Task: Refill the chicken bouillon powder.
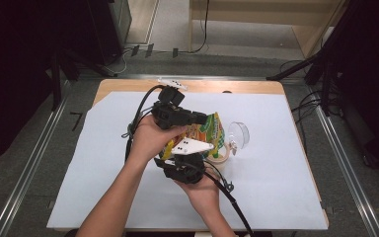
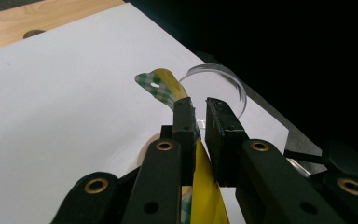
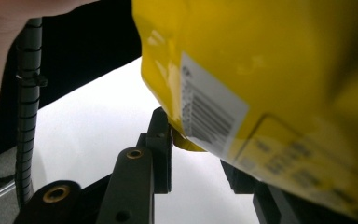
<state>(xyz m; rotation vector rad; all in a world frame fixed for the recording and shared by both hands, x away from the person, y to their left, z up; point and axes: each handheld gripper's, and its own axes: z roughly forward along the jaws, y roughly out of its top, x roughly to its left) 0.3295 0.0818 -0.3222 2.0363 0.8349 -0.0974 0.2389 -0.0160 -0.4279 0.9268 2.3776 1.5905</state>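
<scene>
**Over the white sheet, both grippers on a yellow snack bag**

Near the middle of the surface (image 1: pixel 103 89), above its white sheet (image 1: pixel 276 163), the person holds a yellow snack bag (image 1: pixel 211 132) up between two grippers. From the high view, the left gripper (image 1: pixel 205 118) comes in from the left at the bag's far edge, and the right gripper (image 1: pixel 203 159) sits just below it at the near edge, its grey three-cornered plate on top.

Seen along the left gripper's own jaws, they stand nearly together, clamped on the thin upper edge of the bag (image 2: pixel 200 182); the bag's green-checked top strip curls up beyond the jaw tips. Along the right gripper's jaws, the bag (image 3: pixel 279 70) hangs close in front with its barcode label facing the camera, and its lower corner lies between the jaws against the left one; the right jaw is mostly hidden behind the bag, so whether that grip presses shut I cannot tell.

Just right of the bag, a clear round lid (image 1: pixel 239 134) stands tilted on the sheet, and a pale cup (image 1: pixel 220 159) sits directly under the bag.
</scene>
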